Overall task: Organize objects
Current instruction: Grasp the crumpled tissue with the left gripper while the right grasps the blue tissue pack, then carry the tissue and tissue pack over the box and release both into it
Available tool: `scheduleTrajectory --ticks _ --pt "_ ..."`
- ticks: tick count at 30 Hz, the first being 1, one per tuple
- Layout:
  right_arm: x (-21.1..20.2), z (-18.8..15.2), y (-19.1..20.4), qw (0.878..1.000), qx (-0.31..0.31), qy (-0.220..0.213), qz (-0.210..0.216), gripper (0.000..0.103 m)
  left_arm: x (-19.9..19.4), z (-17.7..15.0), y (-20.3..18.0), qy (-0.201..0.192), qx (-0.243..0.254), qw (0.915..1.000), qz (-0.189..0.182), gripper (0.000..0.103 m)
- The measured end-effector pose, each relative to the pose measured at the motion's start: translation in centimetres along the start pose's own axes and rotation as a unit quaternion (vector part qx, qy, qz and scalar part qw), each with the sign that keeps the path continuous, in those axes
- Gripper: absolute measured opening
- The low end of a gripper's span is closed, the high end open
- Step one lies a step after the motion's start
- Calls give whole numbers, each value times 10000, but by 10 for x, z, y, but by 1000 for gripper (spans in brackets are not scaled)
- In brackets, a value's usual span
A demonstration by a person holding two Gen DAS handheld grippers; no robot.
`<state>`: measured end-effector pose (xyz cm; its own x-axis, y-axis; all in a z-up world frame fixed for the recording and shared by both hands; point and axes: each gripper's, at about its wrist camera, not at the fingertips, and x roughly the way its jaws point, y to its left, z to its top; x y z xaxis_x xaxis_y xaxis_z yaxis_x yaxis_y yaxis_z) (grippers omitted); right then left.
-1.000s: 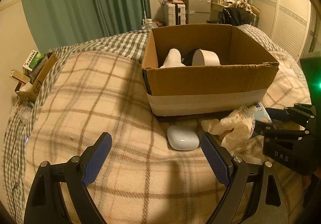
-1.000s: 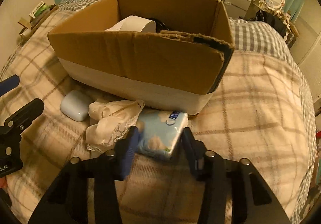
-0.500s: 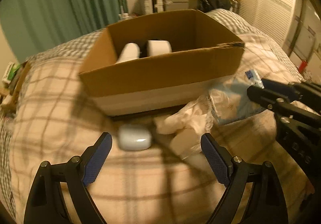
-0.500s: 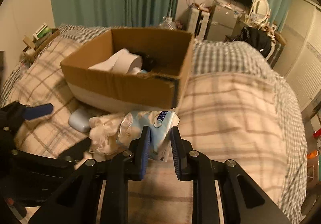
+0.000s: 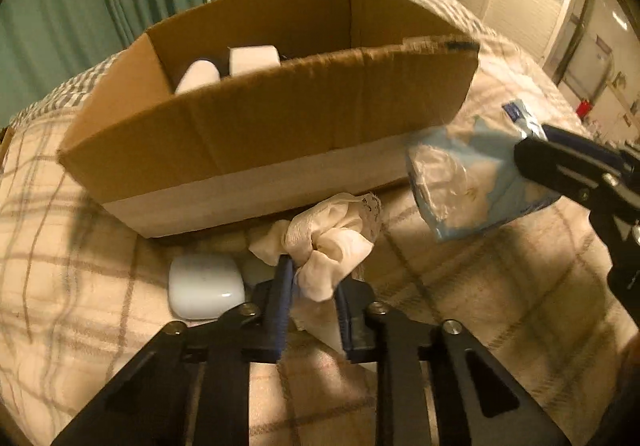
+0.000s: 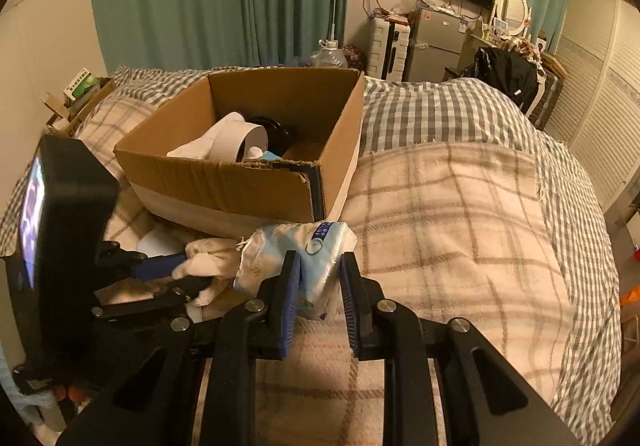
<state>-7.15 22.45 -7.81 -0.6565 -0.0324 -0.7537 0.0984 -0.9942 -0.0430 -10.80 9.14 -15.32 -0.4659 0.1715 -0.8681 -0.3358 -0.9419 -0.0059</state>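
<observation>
**Gripping two items beside the box, both ready to load**

Left to right, left wrist view: rounded white plastic case (image 5: 205, 285) lies loose at lower left. Left gripper (image 5: 311, 286), lower centre, is clamped on the crumpled cream lace-edged cloth (image 5: 324, 246). Right gripper (image 6: 319, 288) pinches the pale-blue soft tissue pack (image 6: 298, 258), lifted at right. Judgement: pick step done; next, raise each over the open brown cardboard box (image 5: 280, 126) wall and release inside.
</observation>
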Motion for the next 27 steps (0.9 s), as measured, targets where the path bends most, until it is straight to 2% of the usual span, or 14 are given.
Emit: scheduleTrajectory --ticks 1,7,18,27 --pt "-2 0 0 10000 -8 -19 -17 19 -3 0 1 -23 -20 10000 -16 14" --pt "-24 -1 2 9998 6 -156 -120 19 -36 -2 -1 -366 -11 9993 78 9" --pt "-72 -3 17 9988 -42 -444 -184 19 -108 -4 12 -1021 -74 9947 55 9" --pt "-123 38 26 9943 -352 -961 -305 19 -155 23 24 -1450 -10 9892 213 9"
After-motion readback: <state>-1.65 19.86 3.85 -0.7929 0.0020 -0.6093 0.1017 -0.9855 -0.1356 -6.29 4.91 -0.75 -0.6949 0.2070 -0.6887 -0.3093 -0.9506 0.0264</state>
